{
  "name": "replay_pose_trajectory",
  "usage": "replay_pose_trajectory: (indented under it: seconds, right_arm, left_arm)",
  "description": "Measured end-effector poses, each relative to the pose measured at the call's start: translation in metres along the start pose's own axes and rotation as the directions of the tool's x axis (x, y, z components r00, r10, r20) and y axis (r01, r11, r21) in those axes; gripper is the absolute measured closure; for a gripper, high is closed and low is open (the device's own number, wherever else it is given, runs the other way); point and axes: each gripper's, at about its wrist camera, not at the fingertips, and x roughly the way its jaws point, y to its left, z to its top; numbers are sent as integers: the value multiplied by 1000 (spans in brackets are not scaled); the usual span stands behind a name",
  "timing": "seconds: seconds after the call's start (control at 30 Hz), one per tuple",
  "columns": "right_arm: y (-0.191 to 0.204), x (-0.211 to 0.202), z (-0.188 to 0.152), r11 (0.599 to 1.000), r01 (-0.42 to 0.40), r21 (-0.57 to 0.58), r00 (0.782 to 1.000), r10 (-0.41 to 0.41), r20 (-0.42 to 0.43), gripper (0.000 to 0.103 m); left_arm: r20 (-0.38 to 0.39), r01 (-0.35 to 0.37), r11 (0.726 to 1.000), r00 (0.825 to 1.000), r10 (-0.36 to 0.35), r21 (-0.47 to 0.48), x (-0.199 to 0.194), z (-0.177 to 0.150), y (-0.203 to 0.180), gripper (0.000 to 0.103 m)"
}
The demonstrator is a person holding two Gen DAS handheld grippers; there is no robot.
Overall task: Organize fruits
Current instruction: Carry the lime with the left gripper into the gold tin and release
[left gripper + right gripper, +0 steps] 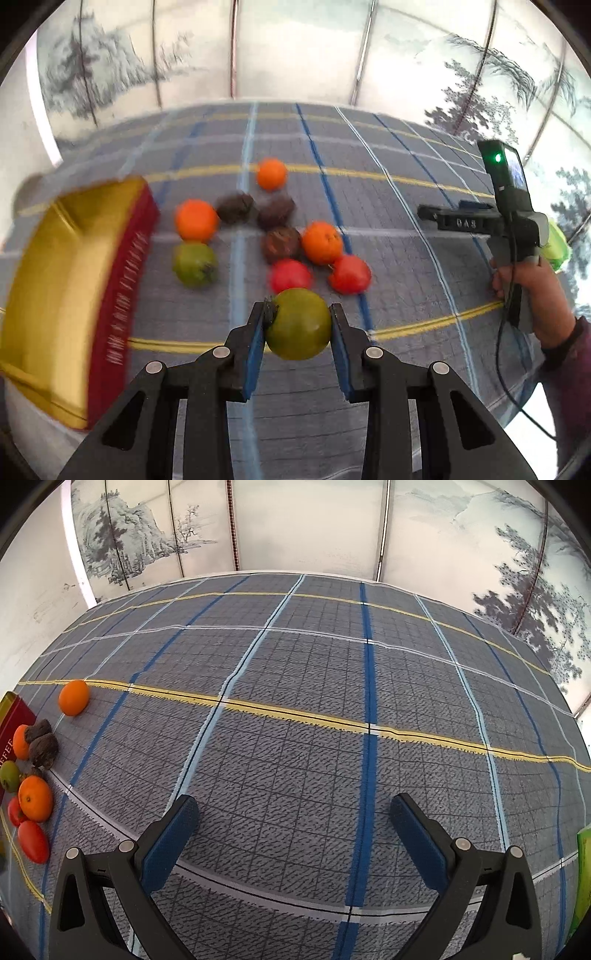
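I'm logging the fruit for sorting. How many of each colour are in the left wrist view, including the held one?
Orange fruit: 3
Dark brown fruit: 3
Red fruit: 2
Green fruit, one held: 2
Total: 10

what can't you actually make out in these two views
- Left wrist view: the gold and red box is blurred, its lettering unreadable, and it is cut off by the left edge.
- Left wrist view: the far side of the green fruit is hidden by the left gripper shut on it.
- Right wrist view: the green object is cut off by the right edge; unidentifiable.
- Right wrist view: the fruit pile is crowded at the left edge, partly overlapping.
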Motion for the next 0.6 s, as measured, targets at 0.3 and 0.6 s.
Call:
replay_pose_trajectory:
  seconds: [0.3,0.6]
  right_arm:
    - [0,0,0,1000,1,1,1000,-1,0,0]
    - [1,0,0,1000,2,1,1000,-2,-1,0]
  left_arm:
    - [84,-137,990,987,138,-12,-32,12,42,68]
    - [88,-274,961,957,276,-26,-36,16,99,68]
